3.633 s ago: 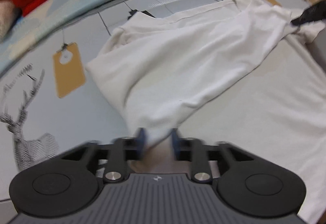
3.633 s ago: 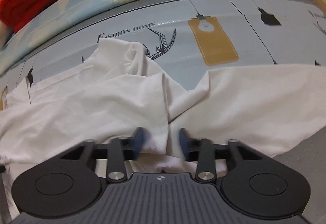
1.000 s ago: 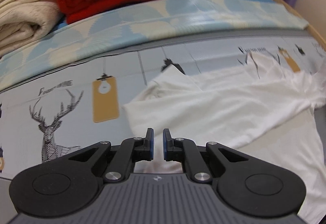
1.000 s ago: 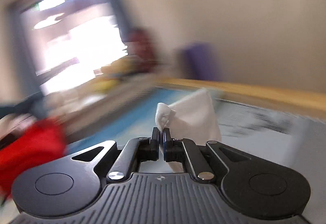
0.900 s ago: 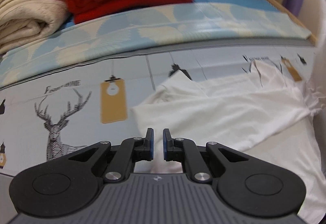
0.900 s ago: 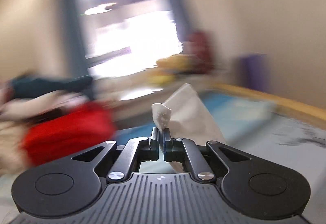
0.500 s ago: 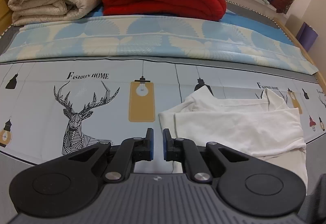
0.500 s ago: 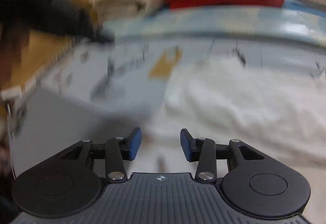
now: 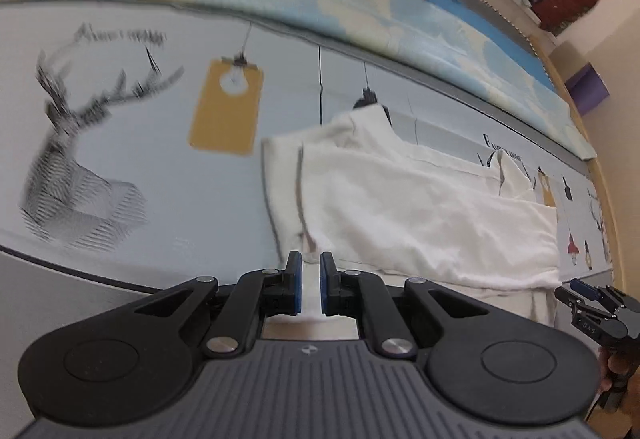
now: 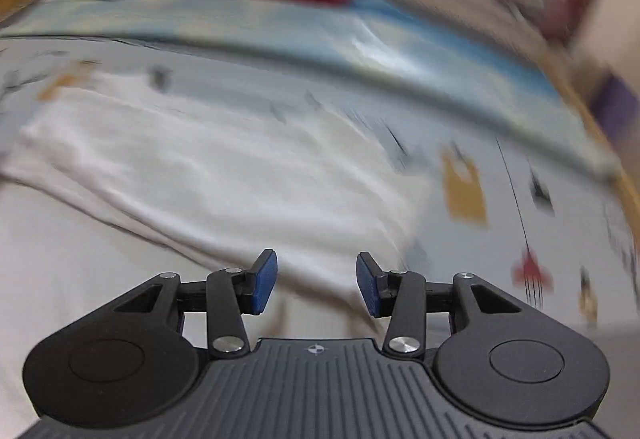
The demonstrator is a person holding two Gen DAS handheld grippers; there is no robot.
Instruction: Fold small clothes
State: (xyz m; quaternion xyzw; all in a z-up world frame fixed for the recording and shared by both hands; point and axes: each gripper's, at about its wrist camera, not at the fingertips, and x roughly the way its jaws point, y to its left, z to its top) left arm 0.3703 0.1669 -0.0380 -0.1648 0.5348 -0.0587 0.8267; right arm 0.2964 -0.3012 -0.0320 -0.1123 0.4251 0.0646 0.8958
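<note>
Presently, the white garment (image 9: 420, 215) lies partly folded on the printed bedsheet (image 9: 160, 167), right of the deer print (image 9: 76, 175). Left gripper (image 9: 310, 289): jaws nearly closed, narrow gap, nothing pinched, above the garment's near-left corner. Right gripper (image 10: 316, 289): jaws apart, holding nothing, over the garment's near edge; view blurred.

White garment (image 9: 420, 215) folded on printed sheet (image 9: 160, 167)
</note>
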